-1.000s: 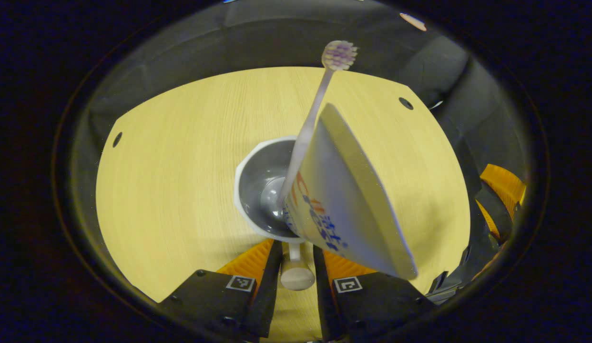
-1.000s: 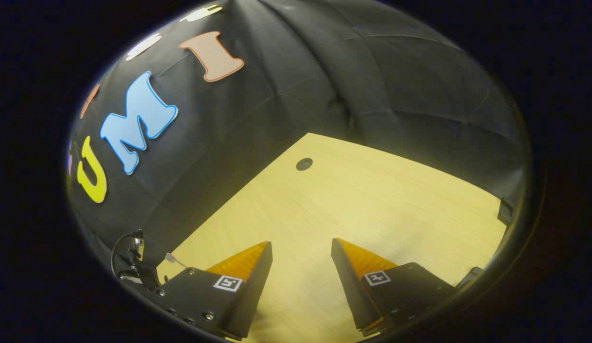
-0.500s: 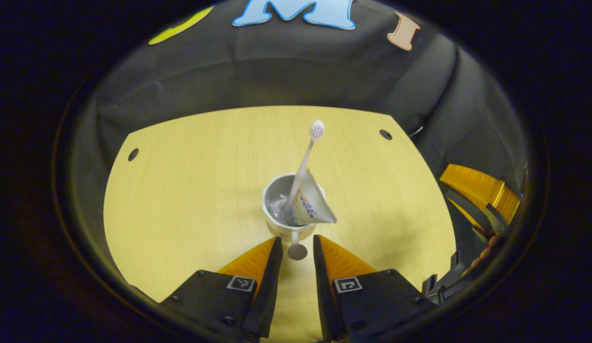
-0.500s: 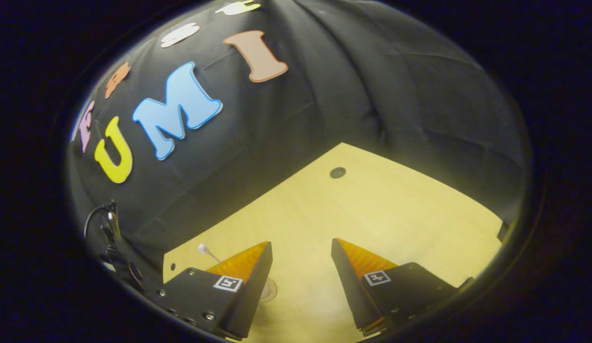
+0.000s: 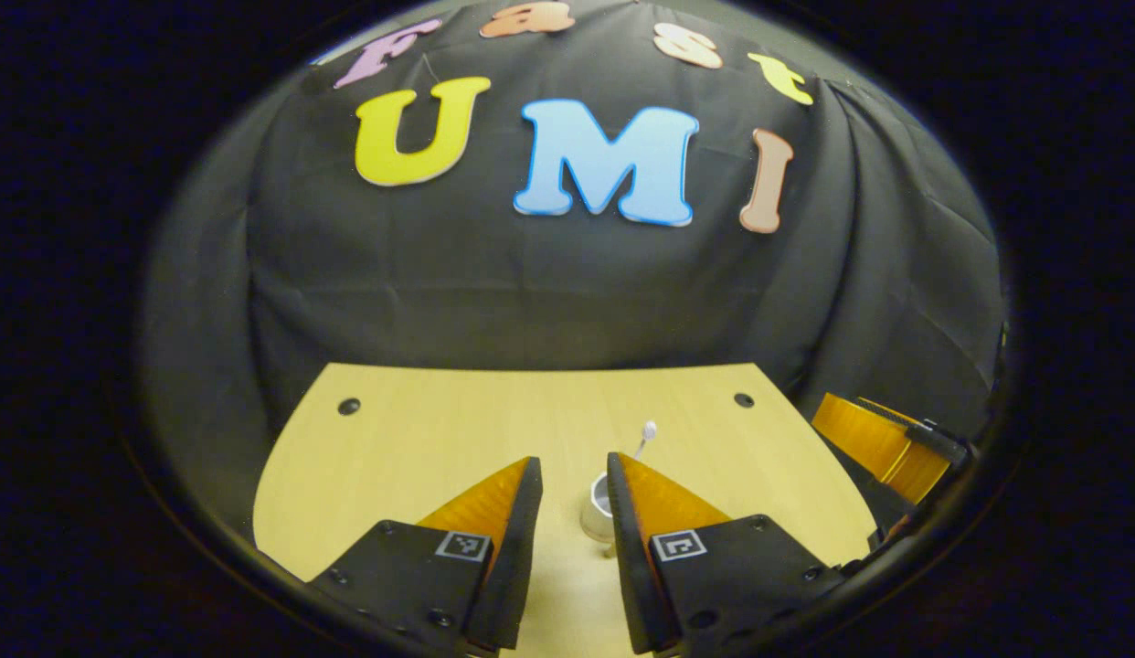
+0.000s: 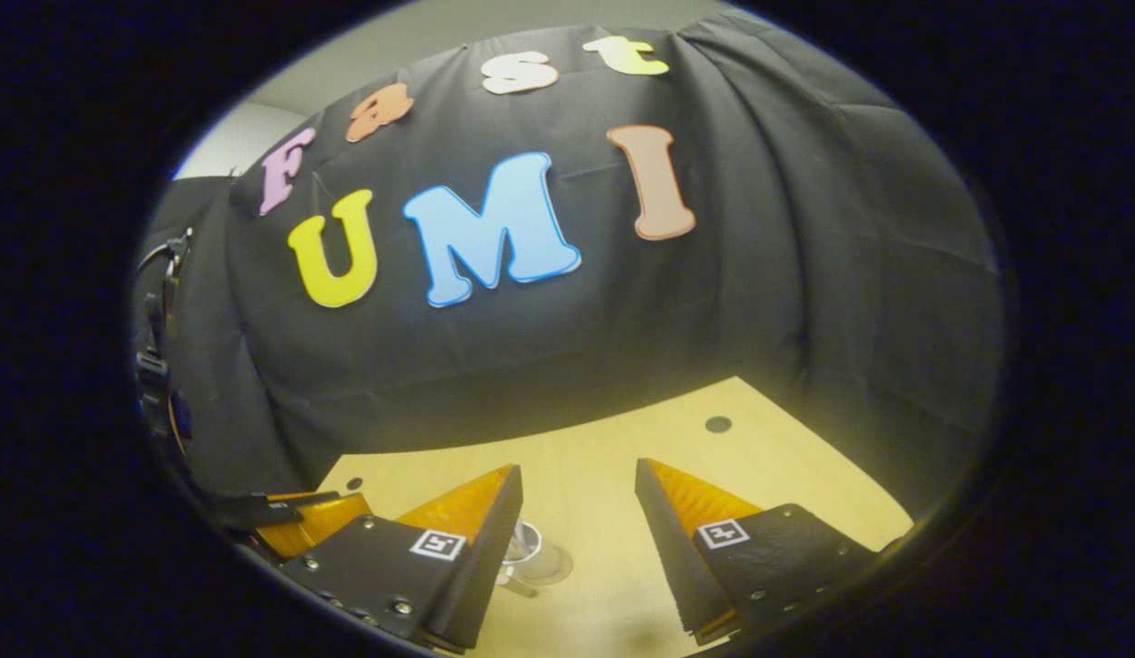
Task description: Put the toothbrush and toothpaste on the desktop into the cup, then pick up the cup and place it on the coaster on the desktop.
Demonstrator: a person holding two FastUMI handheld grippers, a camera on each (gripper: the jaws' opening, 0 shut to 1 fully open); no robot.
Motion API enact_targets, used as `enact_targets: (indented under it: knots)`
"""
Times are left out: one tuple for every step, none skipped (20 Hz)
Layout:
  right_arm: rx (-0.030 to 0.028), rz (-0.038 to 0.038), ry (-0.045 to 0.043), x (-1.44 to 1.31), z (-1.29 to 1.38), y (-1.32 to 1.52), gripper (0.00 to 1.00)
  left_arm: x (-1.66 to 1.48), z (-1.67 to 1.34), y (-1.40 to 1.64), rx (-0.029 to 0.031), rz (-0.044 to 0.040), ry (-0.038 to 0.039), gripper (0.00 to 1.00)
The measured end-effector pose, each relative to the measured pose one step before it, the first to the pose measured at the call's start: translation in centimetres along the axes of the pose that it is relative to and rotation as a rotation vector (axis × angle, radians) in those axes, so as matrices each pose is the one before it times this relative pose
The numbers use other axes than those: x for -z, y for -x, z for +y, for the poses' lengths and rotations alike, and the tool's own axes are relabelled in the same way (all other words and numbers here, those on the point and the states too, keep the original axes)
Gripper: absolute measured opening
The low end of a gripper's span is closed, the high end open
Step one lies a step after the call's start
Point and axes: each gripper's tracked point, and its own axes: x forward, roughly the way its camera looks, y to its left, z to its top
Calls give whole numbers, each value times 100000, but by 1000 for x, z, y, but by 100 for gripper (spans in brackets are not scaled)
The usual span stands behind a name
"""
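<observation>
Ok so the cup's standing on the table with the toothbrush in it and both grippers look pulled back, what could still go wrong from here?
1. The long thin toothbrush sticks up well above the small white cup and leans to one side, so a bump could tip it out or topple the cup.
2. The left gripper, jaws apart, sits close in front of the cup; a careless forward move might knock it.
3. Whether the cup sits squarely on the coaster cannot be told.

The left gripper (image 5: pixel 567 475) has two long pointed fingers with ridged sides. Each finger sits on a black block with small round screws and a little square black-and-white marker. The right gripper (image 6: pixel 577 484) looks the same, with its own markers and screws.
</observation>
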Motion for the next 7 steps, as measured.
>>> enact_targets:
  knots:
    - [-1128, -2973, 2025, -1042, 929, 644, 77, -1458, 431, 1309, -303, -6381, -577, 50]
    - [-1242, -2691, 1701, -908, 987, 730, 77, -1574, 235, 1274, 409, -4899, -649, 51]
    - [-1128, -2394, 1545, -903, 787, 512, 77, -1023, 387, 1388, -143, -3532, -1101, 72]
    - [-1172, -2023, 1763, -643, 621, 393, 77, -979, 636, 1313, -1202, -3348, -957, 94]
    - [-1352, -2034, 1508, -678, 566, 465, 77, -506, 699, 945, -2032, -2735, -371, 96]
    - [-1133, -2028, 1003, -690, 617, 443, 79, -314, 194, 969, -1891, -2449, 155, 96]
    - [-895, -1724, 539, -643, 459, 356, 80, -335, 76, 910, -691, -2383, 492, 94]
